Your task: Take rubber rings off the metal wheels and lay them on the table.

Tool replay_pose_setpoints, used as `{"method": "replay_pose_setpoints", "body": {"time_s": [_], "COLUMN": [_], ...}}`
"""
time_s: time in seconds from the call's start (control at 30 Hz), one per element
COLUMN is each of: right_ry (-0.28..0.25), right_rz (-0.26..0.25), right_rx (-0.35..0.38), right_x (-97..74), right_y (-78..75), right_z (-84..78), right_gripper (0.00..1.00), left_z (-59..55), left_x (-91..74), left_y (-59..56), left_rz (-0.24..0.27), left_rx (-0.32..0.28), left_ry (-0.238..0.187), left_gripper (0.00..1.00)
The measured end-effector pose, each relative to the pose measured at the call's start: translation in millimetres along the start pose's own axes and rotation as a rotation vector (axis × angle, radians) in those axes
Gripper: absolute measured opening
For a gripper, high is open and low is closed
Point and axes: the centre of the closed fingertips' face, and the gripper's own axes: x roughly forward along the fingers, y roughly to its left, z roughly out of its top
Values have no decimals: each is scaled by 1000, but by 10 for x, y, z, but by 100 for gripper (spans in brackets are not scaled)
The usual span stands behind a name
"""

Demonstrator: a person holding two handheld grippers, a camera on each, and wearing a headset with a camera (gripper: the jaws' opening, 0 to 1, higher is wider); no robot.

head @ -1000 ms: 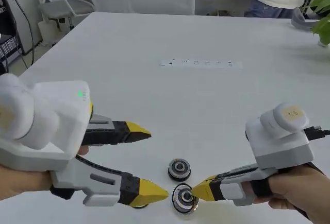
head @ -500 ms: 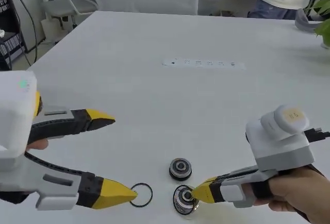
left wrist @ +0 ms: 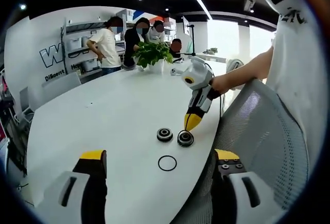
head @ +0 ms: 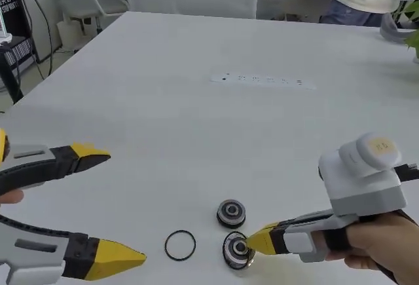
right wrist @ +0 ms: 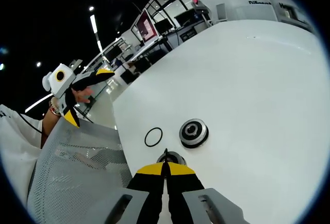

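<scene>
Left claw (head: 124, 206) spread wide and empty, loose ring (head: 180, 245) lying flat on the table (head: 196, 121) just right of its lower tip, right claw (head: 252, 243) pinched closed, tip touching the near wheel (head: 232, 252), second wheel (head: 231, 213) just beyond, both wheels flat, hubs facing up.

The left tool (head: 124, 206) is hovering at lower left, jaws spread wide; the right tool (head: 254, 242), lower right, is holding its jaws together.
</scene>
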Motion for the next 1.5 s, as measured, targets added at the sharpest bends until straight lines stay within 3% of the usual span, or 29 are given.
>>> {"method": "replay_pose_setpoints", "body": {"time_s": [0.27, 0.47, 0.67, 1.0, 1.5], "right_ry": [-18, -18, -27, -115, -157], "right_rz": [-1, -5, 2, 1, 7], "right_rx": [-5, -22, -30, 10, -23], "right_x": [-36, -51, -70, -185, -217], "right_y": [14, 37, 81, 52, 193], "right_z": [46, 58, 84, 245, 364], "right_gripper": [0, 0, 0, 0, 0], "left_z": [-42, -148, -166, -264, -316], "left_x": [-15, 8, 19, 66, 66], "left_y": [-15, -40, -69, -110, -105], "left_rz": [14, 17, 14, 14, 23], "left_rx": [-50, -59, -78, -77, -73], "left_ry": [-26, 4, -4, 30, 53], "left_gripper": [82, 82, 82, 83, 83]}}
